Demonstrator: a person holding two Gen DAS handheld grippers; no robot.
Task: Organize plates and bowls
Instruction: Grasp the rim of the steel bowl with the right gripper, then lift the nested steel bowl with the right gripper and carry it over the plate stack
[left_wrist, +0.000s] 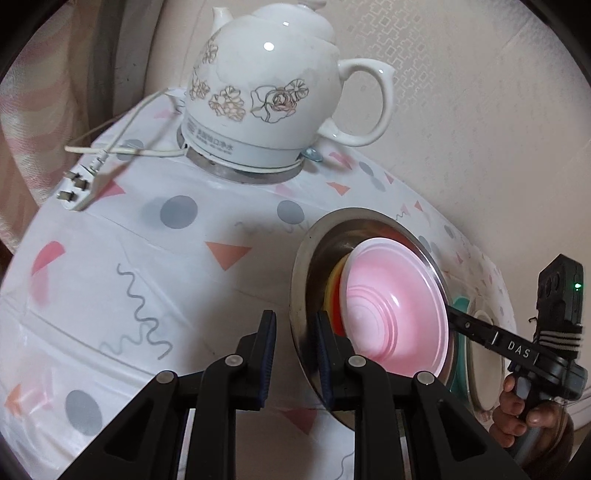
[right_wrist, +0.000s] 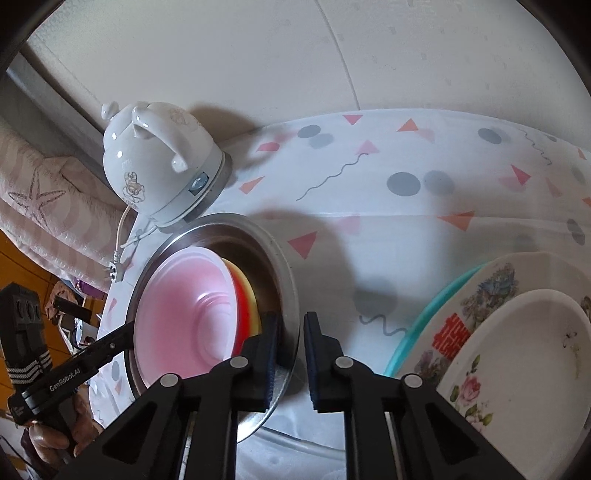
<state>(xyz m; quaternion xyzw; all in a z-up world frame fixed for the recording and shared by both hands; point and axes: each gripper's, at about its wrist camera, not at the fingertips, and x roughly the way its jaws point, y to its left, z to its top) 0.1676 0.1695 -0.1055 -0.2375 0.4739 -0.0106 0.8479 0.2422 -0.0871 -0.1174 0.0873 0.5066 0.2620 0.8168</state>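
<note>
A steel basin (left_wrist: 369, 216) (right_wrist: 229, 221) holds a pink bowl (left_wrist: 391, 306) (right_wrist: 184, 314) nested on a red and a yellow bowl (left_wrist: 332, 295) (right_wrist: 245, 295). In the left wrist view my left gripper (left_wrist: 295, 347) straddles the basin's near rim, one finger inside and one outside, and is shut on it. My right gripper (right_wrist: 290, 347) is shut on the opposite rim in the same way. Each wrist view shows the other gripper at the far side of the basin: the right gripper (left_wrist: 452, 317), the left gripper (right_wrist: 127, 328), each with a hand on its handle.
A white flowered ceramic kettle (left_wrist: 266, 99) (right_wrist: 159, 166) stands on the patterned tablecloth (left_wrist: 147, 258) close behind the basin, its cord and plug (left_wrist: 74, 188) trailing left. To the basin's right are stacked a teal plate (right_wrist: 424, 321), a floral plate (right_wrist: 480, 321) and a white dish (right_wrist: 524, 362).
</note>
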